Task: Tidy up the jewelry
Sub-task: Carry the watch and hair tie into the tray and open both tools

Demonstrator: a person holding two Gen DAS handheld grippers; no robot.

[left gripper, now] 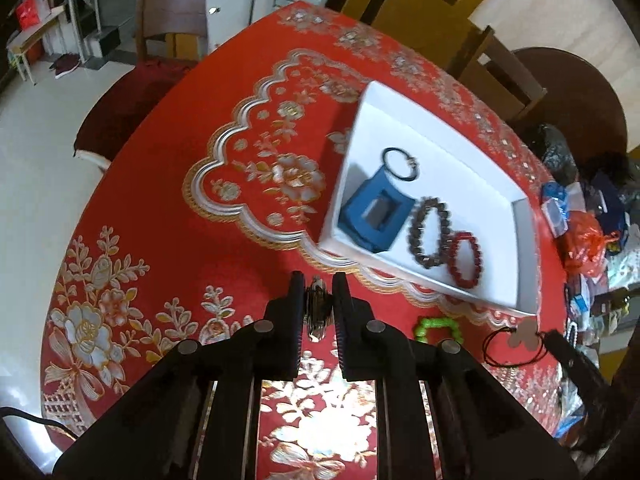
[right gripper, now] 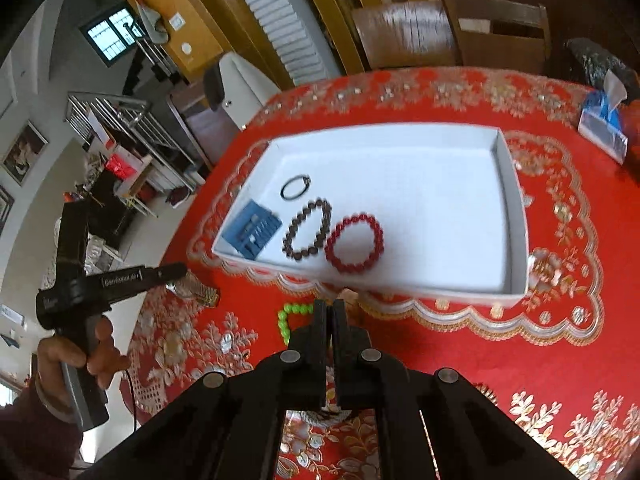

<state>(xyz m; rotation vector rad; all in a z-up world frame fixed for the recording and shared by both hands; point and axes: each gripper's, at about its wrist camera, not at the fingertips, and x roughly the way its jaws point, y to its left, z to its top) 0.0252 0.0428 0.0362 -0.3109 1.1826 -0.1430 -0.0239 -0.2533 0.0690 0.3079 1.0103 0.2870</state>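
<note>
A white tray [left gripper: 434,286] [right gripper: 400,289] on the red floral tablecloth holds a blue box [left gripper: 372,216] [right gripper: 254,232], a black ring [left gripper: 386,156] [right gripper: 285,193], a dark beaded bracelet [left gripper: 414,236] [right gripper: 288,240] and a red beaded bracelet [left gripper: 452,258] [right gripper: 332,257]. My left gripper [left gripper: 318,280] [right gripper: 182,271] is shut on a silver metal bracelet [left gripper: 318,308] [right gripper: 198,293], lifted off the cloth in front of the tray. A green beaded bracelet [left gripper: 436,324] [right gripper: 294,310] lies on the cloth. My right gripper [right gripper: 329,307] [left gripper: 554,338] is shut on a black cord necklace [left gripper: 494,344] with a pale clover pendant [left gripper: 525,337].
A person's hand [right gripper: 96,354] grips the left tool's handle. A blue tissue pack [right gripper: 600,122] and a heap of bags and small boxes [left gripper: 592,236] crowd the table's right side. Wooden chairs [right gripper: 496,34] stand behind the table, whose left edge drops to the pale floor.
</note>
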